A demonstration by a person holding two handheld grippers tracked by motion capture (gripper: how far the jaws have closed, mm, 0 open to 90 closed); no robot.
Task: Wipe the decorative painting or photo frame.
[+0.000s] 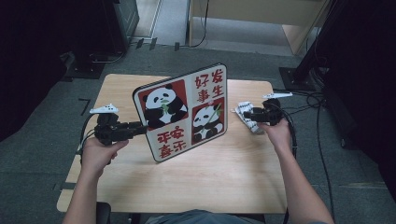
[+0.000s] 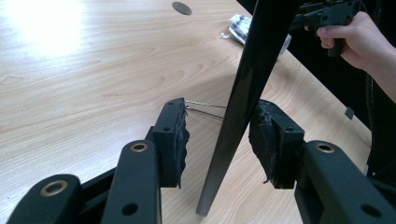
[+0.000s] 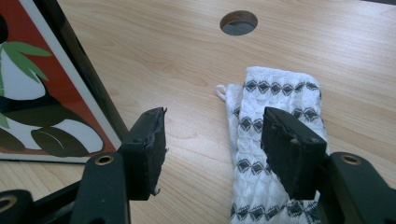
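Left claw (image 2: 219, 144): jaws apart astride the panda board's (image 1: 184, 112) edge, neither pad pressing. The board stands tilted on the table (image 1: 187, 177), near its middle; unsupported it may tip flat or slide off its wire stand. Right claw (image 3: 212, 149): gaping, empty, above the folded cloth (image 3: 275, 140). Open wood near; right table edge close beyond the cloth.

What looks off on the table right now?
The panda board stands on one lower corner, tilted, its edge between the left gripper pads with a gap on both sides, so nothing visibly props it. The right gripper is open over the folded cloth.
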